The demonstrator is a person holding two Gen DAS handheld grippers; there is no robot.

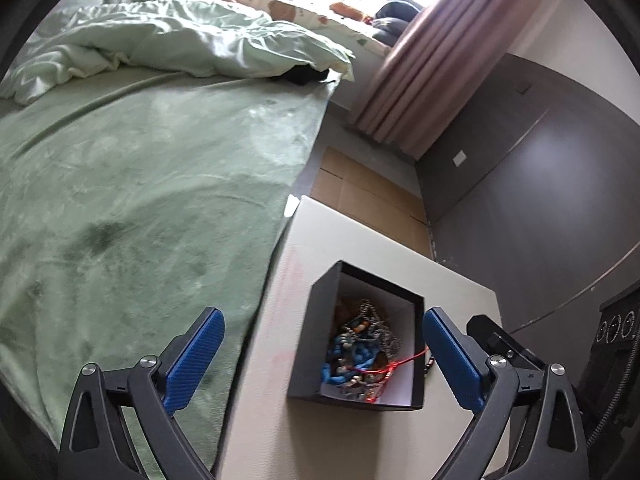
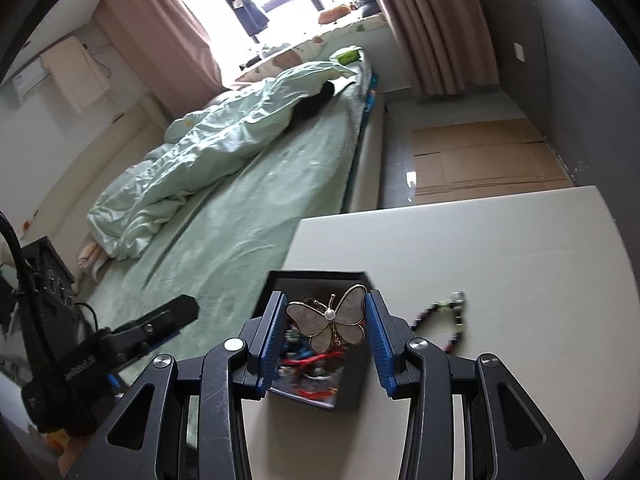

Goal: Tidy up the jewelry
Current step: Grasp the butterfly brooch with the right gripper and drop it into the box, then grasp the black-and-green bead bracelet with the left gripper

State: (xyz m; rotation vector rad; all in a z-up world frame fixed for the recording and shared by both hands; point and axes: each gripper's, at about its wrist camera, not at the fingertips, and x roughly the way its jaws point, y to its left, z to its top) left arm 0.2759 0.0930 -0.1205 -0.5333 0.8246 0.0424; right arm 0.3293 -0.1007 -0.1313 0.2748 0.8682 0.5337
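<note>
1. The right claw (image 2: 326, 320) is clenched on a butterfly-shaped brooch with pearly grey wings, gold edging and a small pearl at the centre (image 2: 329, 322); the wings are pinched between the blue ribbed pads (image 2: 276, 336).
2. The brooch is held above the open black rectangular box with a white lining (image 2: 320, 278), over the box's contents.
3. The box (image 1: 320, 308) is seen standing on the off-white bench (image 1: 448, 284), near the edge that runs along the bed.
4. A tangle of jewelry is seen inside the box: blue beaded strands (image 1: 352, 354), silver chain (image 1: 376, 320) and a thin red cord (image 1: 400, 362) that trails over the box's right wall.
5. The left claw (image 1: 324, 350) is released, its blue pads (image 1: 196, 360) spread wide to either side of the box, nothing gripped.
6. A dark beaded bracelet with a few pale green beads (image 2: 444, 318) is laid on the bench (image 2: 500, 248) to the right of the box, apart from it.
7. A bed covered by a pale green blanket (image 1: 140, 184) is seen just beside the bench, with a crumpled light green duvet (image 1: 172, 36) further back.
8. Flattened brown cardboard (image 2: 480, 156) is laid on the floor beyond the bench; pink curtains (image 1: 432, 64) are hung by the window.
</note>
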